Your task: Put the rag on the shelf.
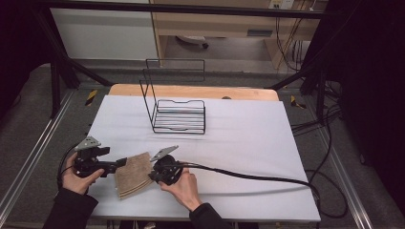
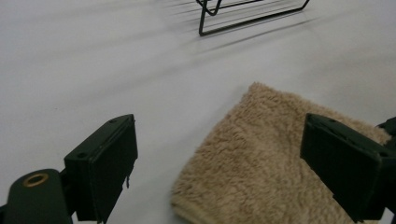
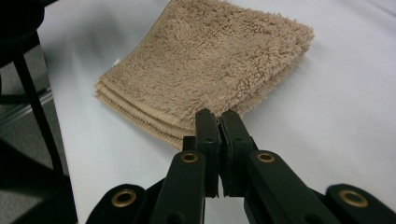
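Left claw [image 2: 219, 168] agape over plain tan towel [image 3: 205, 70]; right claw [image 3: 219, 122] pinched closed at towel edge.

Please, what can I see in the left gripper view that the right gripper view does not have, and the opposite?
Left gripper view alone: the foot of the black wire rack at the top edge, and the left gripper with its jaws wide open on either side of the towel's corner. Right gripper view alone: the right gripper with its jaws shut together at the towel's edge, the stacked folded layers along that edge, and the dark floor beyond the table's side. Both share the beige fluffy towel lying on the white table.
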Tool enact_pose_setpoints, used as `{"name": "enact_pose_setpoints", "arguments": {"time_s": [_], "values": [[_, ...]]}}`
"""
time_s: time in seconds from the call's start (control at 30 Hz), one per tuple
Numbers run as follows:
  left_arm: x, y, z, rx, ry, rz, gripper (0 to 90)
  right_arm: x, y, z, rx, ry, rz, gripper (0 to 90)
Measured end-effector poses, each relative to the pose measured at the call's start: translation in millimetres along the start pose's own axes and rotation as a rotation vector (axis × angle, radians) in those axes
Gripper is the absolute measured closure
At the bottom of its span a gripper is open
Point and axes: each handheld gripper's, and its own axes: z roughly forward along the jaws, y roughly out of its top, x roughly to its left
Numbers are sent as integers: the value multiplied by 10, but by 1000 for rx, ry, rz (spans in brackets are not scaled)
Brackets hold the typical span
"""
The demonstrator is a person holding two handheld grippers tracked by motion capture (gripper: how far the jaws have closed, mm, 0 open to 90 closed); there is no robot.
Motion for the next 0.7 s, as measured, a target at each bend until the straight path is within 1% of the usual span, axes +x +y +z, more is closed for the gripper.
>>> {"name": "enact_pose_setpoints", "arguments": {"time_s": [0.1,0.17,0.23,0.3,0.33,0.37,0.4,0.43,0.47,0.5,0.53,0.57,0.63,0.7], "values": [[-35,-8,68,20,-16,9,130,-97,-39,-139,16,-3,-13,879],[-60,-23,150,46,-31,14,158,-166,-77,-223,38,-6,-21,878],[-85,-44,233,67,-44,25,248,-231,-124,-285,46,-15,-27,878],[-109,-61,345,113,-65,33,333,-281,-175,-324,49,-22,-22,877],[-109,-61,345,113,-65,33,377,-304,-204,-338,48,-24,-19,877],[-117,-63,382,129,-80,37,434,-320,-225,-343,44,-26,-17,877],[-140,-63,433,148,-111,44,485,-327,-244,-344,43,-27,-13,877],[-151,-62,445,154,-125,47,529,-334,-262,-339,38,-30,-17,877],[-151,-62,445,154,-125,47,577,-334,-262,-339,38,-30,-17,877],[-179,-63,464,171,-149,49,636,-337,-293,-331,37,-36,-16,876],[-191,-69,468,184,-156,47,683,-339,-304,-328,37,-39,-15,876],[-191,-69,468,184,-156,47,704,-339,-304,-328,37,-39,-15,876],[-206,-72,452,188,-158,40,775,-367,-337,-329,34,-46,-15,876],[-224,-66,417,191,-161,29,821,-393,-343,-326,35,-52,-28,876]]}}
